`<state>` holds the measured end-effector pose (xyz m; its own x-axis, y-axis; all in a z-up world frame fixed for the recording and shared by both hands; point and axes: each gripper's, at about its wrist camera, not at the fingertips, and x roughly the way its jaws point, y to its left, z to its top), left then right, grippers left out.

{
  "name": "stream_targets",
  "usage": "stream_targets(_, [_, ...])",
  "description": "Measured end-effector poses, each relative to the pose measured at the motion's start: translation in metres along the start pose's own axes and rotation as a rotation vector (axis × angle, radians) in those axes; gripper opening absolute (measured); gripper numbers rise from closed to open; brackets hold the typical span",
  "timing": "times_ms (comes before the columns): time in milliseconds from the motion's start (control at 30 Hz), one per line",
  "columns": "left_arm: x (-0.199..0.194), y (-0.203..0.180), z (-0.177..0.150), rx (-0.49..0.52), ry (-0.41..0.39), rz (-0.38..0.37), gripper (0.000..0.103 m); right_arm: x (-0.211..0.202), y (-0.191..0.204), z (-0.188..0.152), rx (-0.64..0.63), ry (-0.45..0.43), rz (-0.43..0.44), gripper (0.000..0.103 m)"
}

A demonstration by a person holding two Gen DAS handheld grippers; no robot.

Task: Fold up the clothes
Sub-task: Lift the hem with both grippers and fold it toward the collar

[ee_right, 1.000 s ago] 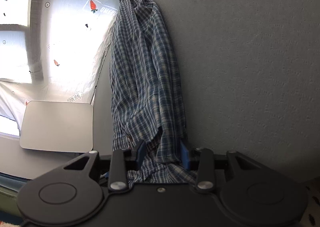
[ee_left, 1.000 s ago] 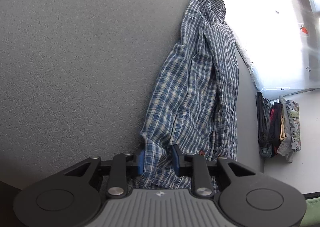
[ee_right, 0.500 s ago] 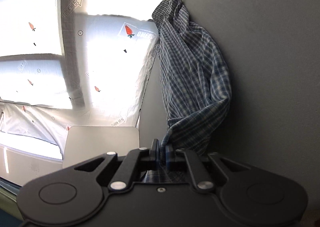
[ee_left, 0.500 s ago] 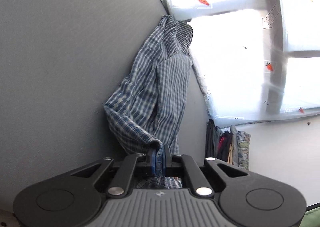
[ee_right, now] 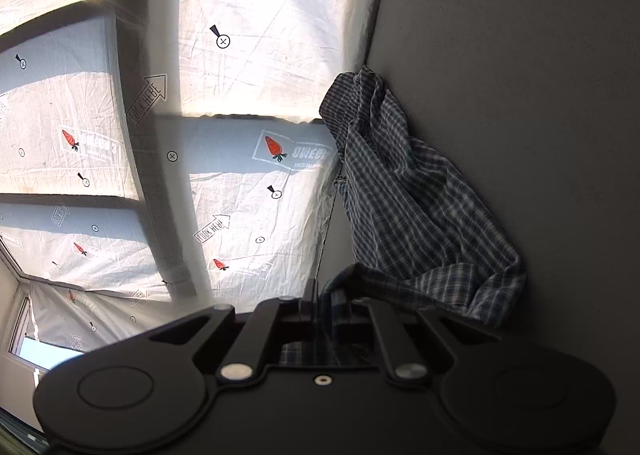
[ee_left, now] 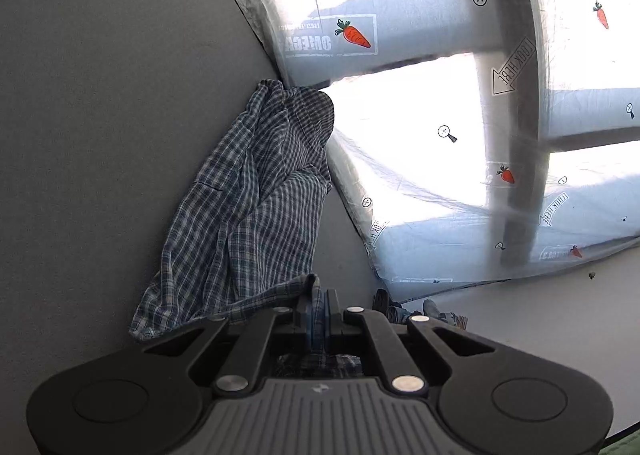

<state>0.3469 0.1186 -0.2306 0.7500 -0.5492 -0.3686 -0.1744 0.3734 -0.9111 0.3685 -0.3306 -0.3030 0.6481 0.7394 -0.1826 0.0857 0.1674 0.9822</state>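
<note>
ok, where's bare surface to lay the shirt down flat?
Bare grey surface lies left of the plaid shirt in the left wrist view, and right of it in the right. A clothes pile crowds the printed sheet side.

A: Where does each wrist camera look?
B: Forward along its fingers, close. Both share the blue-and-white checked cotton shirt (ee_left: 256,191) (ee_right: 416,207), grey surface (ee_left: 100,135) (ee_right: 520,95), probably one printed translucent sheet (ee_left: 420,135) (ee_right: 240,95).
</note>
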Motion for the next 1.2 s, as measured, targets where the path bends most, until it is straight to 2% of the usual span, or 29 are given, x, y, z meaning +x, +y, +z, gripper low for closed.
stream_targets(167, [0.047, 0.003, 0.047, 0.0, -0.003, 0.016, 0.005, 0.031, -0.013, 0.041, 0.08, -0.021, -0.001, 0.007])
stream_targets(267, [0.074, 0.008, 0.076, -0.025, -0.005, 0.073, 0.005, 0.057, -0.023, 0.069, 0.156, -0.037, -0.019, 0.01])
stream_targets(333, [0.092, 0.012, 0.094, -0.043, -0.01, 0.111, 0.006, 0.072, -0.028, 0.084, 0.216, -0.059, -0.047, 0.017])
stream_targets(400, [0.105, 0.013, 0.107, -0.028, -0.024, 0.122, 0.006, 0.086, -0.031, 0.099, 0.236, -0.078, -0.067, 0.019])
stream_targets(567, [0.121, 0.013, 0.125, 0.007, -0.056, 0.18, 0.019, 0.108, -0.03, 0.124, 0.177, -0.092, -0.132, 0.019])
stream_targets(633, [0.118, 0.01, 0.129, 0.026, -0.088, 0.21, 0.039, 0.109, -0.024, 0.127, 0.132, -0.103, -0.154, 0.025])
stream_targets(700, [0.107, 0.004, 0.131, 0.063, -0.142, 0.247, 0.051, 0.108, -0.012, 0.128, 0.05, -0.106, -0.204, 0.032])
stream_targets(800, [0.092, -0.008, 0.134, 0.115, -0.204, 0.306, 0.052, 0.107, 0.015, 0.119, -0.147, -0.118, -0.344, 0.033])
stream_targets(867, [0.087, -0.024, 0.129, 0.191, -0.208, 0.357, 0.056, 0.107, 0.035, 0.11, -0.299, -0.128, -0.449, 0.035])
stream_targets(967, [0.093, -0.051, 0.107, 0.342, -0.166, 0.454, 0.064, 0.113, 0.062, 0.081, -0.58, -0.124, -0.583, 0.034])
stream_targets(1033, [0.109, -0.065, 0.082, 0.461, -0.102, 0.554, 0.068, 0.12, 0.074, 0.058, -0.724, -0.113, -0.622, 0.031])
stream_targets(1133, [0.135, -0.069, 0.042, 0.609, 0.0, 0.676, 0.068, 0.132, 0.076, 0.032, -0.846, -0.064, -0.639, 0.03])
stream_targets(1200, [0.146, -0.065, 0.027, 0.643, 0.035, 0.727, 0.069, 0.141, 0.07, 0.021, -0.904, -0.028, -0.667, 0.03])
